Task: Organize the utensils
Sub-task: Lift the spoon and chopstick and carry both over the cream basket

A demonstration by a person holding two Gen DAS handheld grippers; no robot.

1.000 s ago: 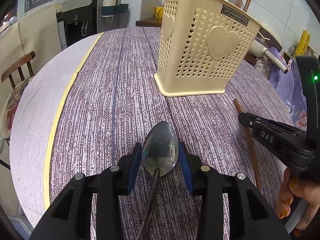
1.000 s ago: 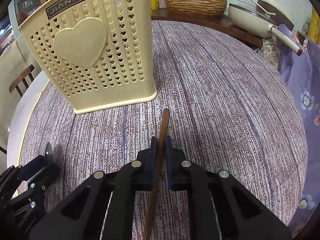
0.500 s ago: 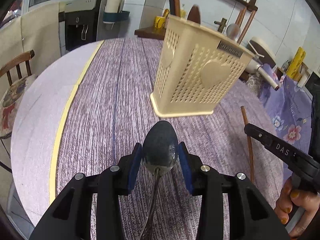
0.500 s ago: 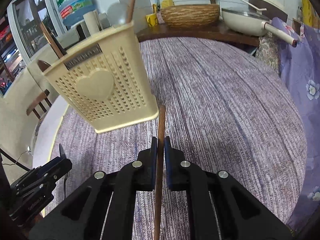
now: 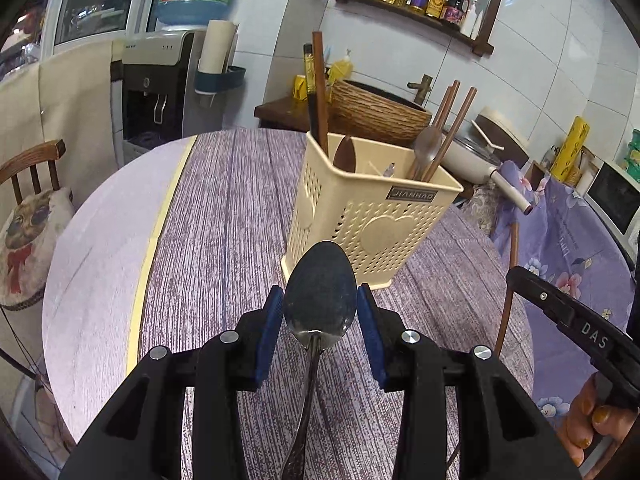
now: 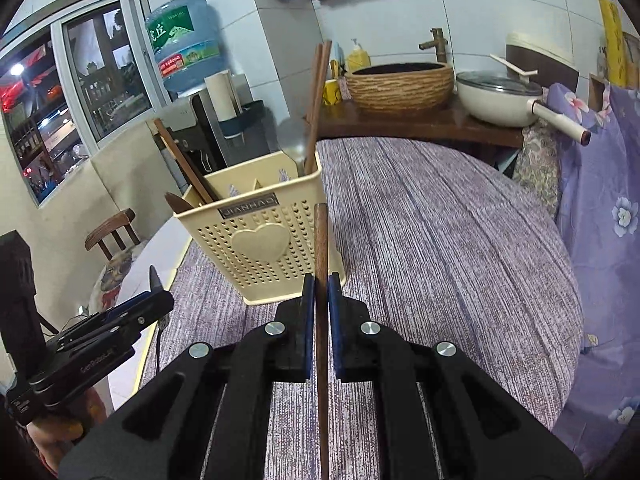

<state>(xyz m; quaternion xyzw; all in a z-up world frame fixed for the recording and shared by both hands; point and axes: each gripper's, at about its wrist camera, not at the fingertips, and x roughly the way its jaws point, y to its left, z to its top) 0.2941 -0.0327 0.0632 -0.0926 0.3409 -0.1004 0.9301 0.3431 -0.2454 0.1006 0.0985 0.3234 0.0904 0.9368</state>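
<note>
A cream perforated utensil holder [image 5: 372, 216] stands on the round table and holds several chopsticks and spoons; it also shows in the right wrist view [image 6: 260, 236]. My left gripper [image 5: 320, 312] is shut on a metal spoon [image 5: 320, 288], bowl forward, raised above the table in front of the holder. My right gripper [image 6: 321, 292] is shut on a brown chopstick [image 6: 321, 236] that points up toward the holder's right corner. The chopstick [image 5: 508, 280] and the right gripper's body [image 5: 568, 316] show at the right of the left wrist view. The left gripper [image 6: 132, 312] shows at the lower left of the right wrist view.
The table [image 6: 440, 216] has a purple striped cloth. A wooden chair [image 5: 32, 184] stands at the left. Behind the table are a water dispenser [image 5: 160, 80], a woven basin [image 6: 400, 84] and a white pan [image 6: 500, 96] on a counter.
Both grippers have lifted off the table with the spoon and the chopstick. The holder now sits lower in both views, with its open top visible.
</note>
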